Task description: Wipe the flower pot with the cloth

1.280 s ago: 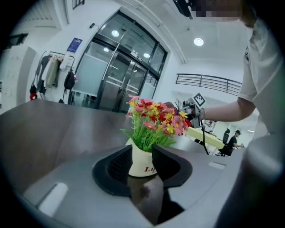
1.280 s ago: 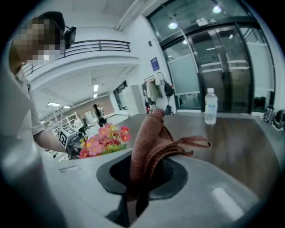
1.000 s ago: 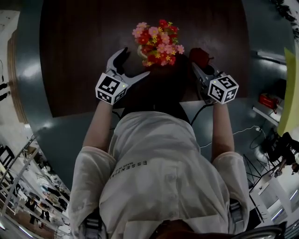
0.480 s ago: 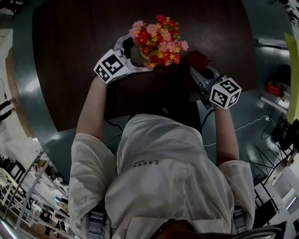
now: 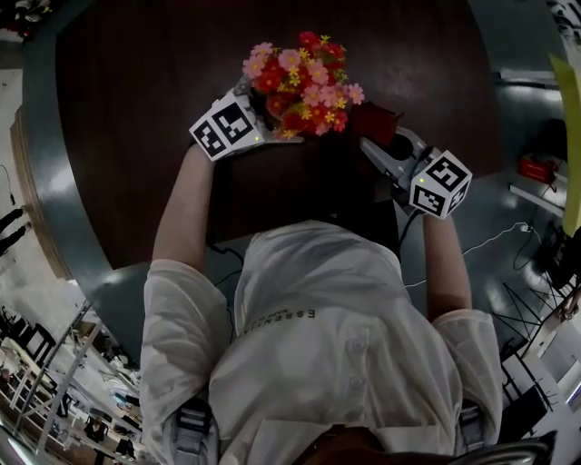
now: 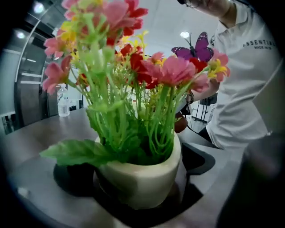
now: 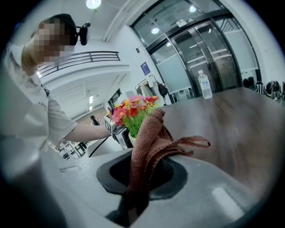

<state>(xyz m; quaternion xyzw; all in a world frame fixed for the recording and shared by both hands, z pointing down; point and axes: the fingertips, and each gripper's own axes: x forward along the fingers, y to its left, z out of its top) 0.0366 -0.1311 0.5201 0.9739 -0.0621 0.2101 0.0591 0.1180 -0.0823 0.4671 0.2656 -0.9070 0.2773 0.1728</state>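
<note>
Cream ceramic, the flower pot (image 6: pixel 141 178) stands upright on the desk (image 6: pixel 40 133), long axis vertical and blooms up. It sits between my left gripper's (image 6: pixel 136 173) fingers, which have just spread wide and don't visibly press it. My right gripper (image 7: pixel 142 173) pinches the brown cloth (image 7: pixel 151 129) nearby. I judge that wiping hasn't started.

This looks like a big open hall in an office building or a lab, not a home. Tall glass doors (image 7: pixel 209 58) fill one wall. Round lights (image 7: pixel 93 3) shine from a high ceiling. An upstairs walkway with a rail (image 7: pixel 89 57) runs along the white wall. A water bottle (image 7: pixel 204 84) stands on the wide brown surface (image 5: pixel 136 109). A white cable (image 5: pixel 517 227) lies on the shiny floor (image 5: pixel 109 291).
</note>
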